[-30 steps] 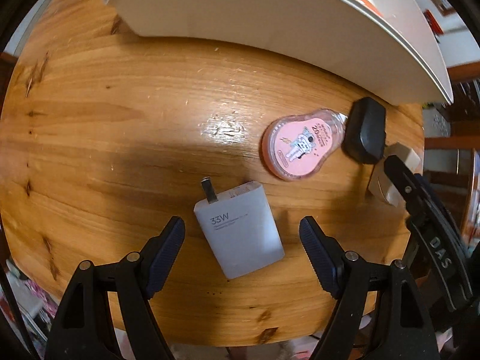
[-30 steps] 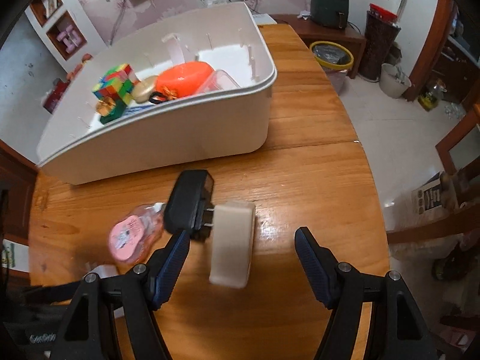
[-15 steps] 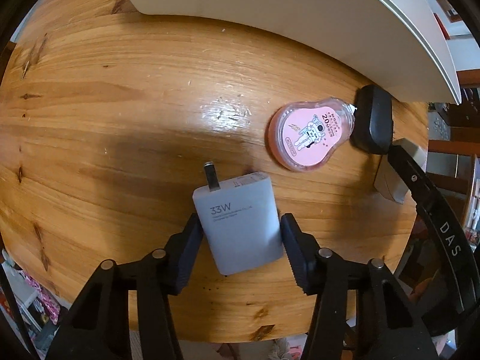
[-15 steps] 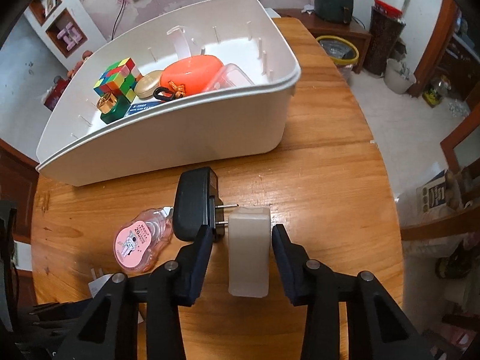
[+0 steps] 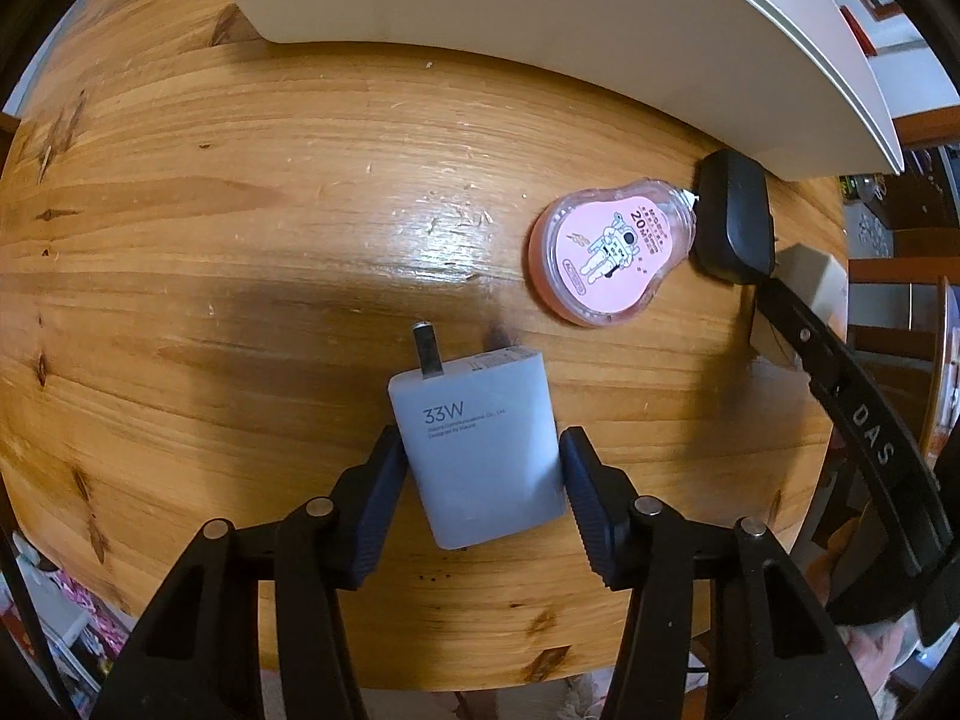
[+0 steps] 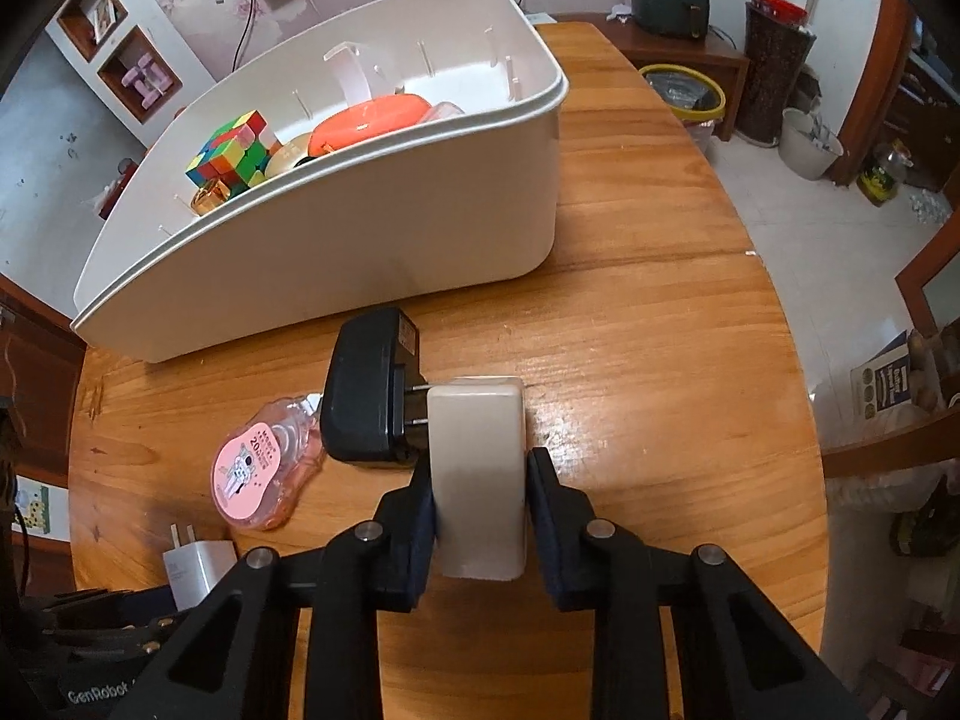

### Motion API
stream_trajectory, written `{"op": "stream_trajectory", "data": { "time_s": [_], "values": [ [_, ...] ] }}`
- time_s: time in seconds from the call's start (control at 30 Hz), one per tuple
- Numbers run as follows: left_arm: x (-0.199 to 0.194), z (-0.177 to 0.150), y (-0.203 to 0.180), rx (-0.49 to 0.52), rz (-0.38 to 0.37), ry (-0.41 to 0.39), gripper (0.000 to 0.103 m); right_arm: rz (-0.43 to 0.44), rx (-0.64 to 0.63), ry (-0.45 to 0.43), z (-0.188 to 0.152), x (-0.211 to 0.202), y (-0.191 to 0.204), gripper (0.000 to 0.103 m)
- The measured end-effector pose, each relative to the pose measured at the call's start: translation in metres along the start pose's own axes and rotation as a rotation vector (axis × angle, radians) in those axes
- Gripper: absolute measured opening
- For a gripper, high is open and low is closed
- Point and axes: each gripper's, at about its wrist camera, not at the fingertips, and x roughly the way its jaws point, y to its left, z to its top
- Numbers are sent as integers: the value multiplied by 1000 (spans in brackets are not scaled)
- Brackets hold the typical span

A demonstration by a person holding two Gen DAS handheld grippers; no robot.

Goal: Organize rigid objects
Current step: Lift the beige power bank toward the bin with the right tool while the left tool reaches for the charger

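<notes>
My left gripper (image 5: 480, 450) is shut on a white 33W charger (image 5: 474, 414) lying flat on the wooden table, a pad pressed against each long side. My right gripper (image 6: 480, 468) holds a cream adapter block (image 6: 477, 438); its jaws are closing and the pads touch both sides. The prongs of a black adapter (image 6: 366, 396) reach the cream block's left side. A pink correction-tape dispenser (image 6: 258, 474) lies left of the black adapter. The same dispenser (image 5: 612, 246) and black adapter (image 5: 735, 216) show up and to the right of the charger in the left wrist view.
A white bin (image 6: 360, 240) stands just beyond the adapters, holding a colour cube (image 6: 231, 147), an orange object (image 6: 366, 120) and small items. Its wall (image 5: 540, 30) fills the top of the left wrist view. The table (image 6: 660, 330) ends at the right; a yellow-rimmed bucket (image 6: 681, 90) stands on the floor.
Both grippers stood open around their objects and have closed. The left pads now press on the white charger, and the right pads on the cream block.
</notes>
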Motion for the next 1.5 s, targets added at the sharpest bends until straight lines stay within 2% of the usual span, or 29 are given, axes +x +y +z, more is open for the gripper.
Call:
{"op": "stream_trajectory", "data": {
  "time_s": [0.13,0.23,0.43,0.5,0.57,0.6,0.63,0.8,0.97,1.07,1.27,1.4,1.5],
  "values": [
    [-7,-6,-2,66,33,-17,55,-3,-2,-4,0,-2,1,28],
    [-12,-10,-3,96,28,-15,55,12,-6,-18,-3,-12,4,28],
    [-48,-16,2,168,40,-64,53,86,-12,-51,-9,-48,9,27],
    [-68,-18,1,200,48,-102,34,109,-13,-76,-8,-64,10,27],
    [-83,-16,0,214,27,-102,27,137,-7,-106,-2,-80,10,27],
    [-92,-13,1,216,15,-117,17,150,-5,-124,3,-89,11,27],
    [-100,-13,-1,228,7,-131,3,161,-5,-140,9,-97,12,27],
    [-153,13,-31,343,19,-258,3,187,-39,-223,43,-123,27,27],
    [-169,34,-45,389,28,-309,3,211,-53,-277,66,-132,40,27],
    [-162,39,-45,393,30,-290,3,220,-64,-286,70,-132,43,27],
    [-122,25,-37,384,38,-169,5,213,-83,-229,63,-113,42,27],
    [-88,14,-30,380,45,-77,10,210,-83,-188,54,-100,40,27],
    [-65,9,-22,351,43,-17,20,210,-86,-169,48,-96,40,27]
  ]
}}
